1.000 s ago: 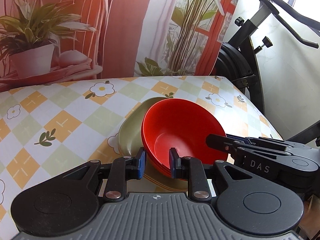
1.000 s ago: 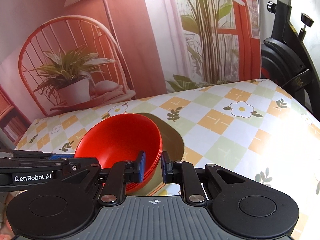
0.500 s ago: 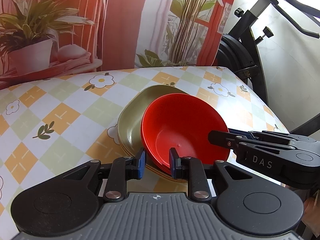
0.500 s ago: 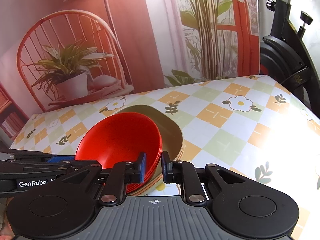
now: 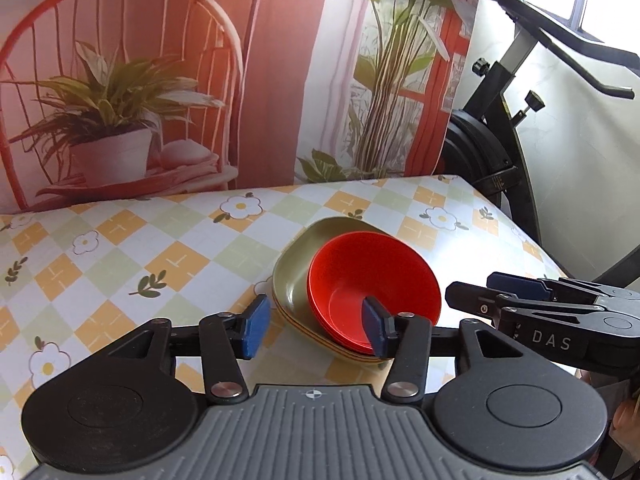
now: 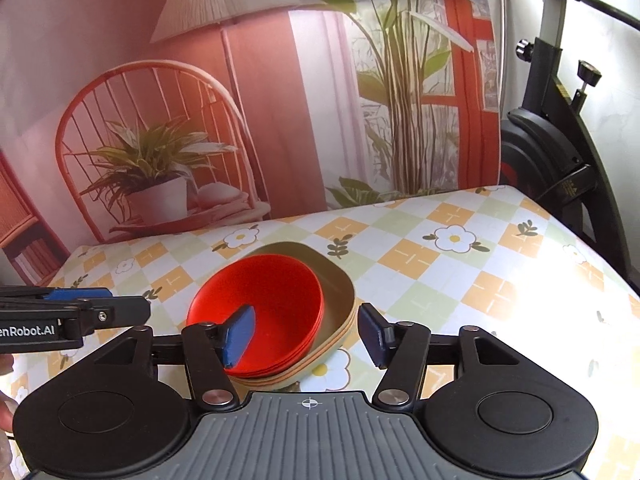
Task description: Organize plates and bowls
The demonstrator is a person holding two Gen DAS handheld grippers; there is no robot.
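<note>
Both sets of jaws are now spread wide and pulling back, releasing the red bowls (image 5: 372, 280) nested off-centre on the olive plates (image 6: 340, 296) on the counter (image 5: 120, 256); a clipped rim risks sliding the stack.

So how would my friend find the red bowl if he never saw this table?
Look at the flowery checked tablecloth. Near its front edge sits a stack of olive-green plates. The red bowl rests on top, round, deep and bright red.
</note>
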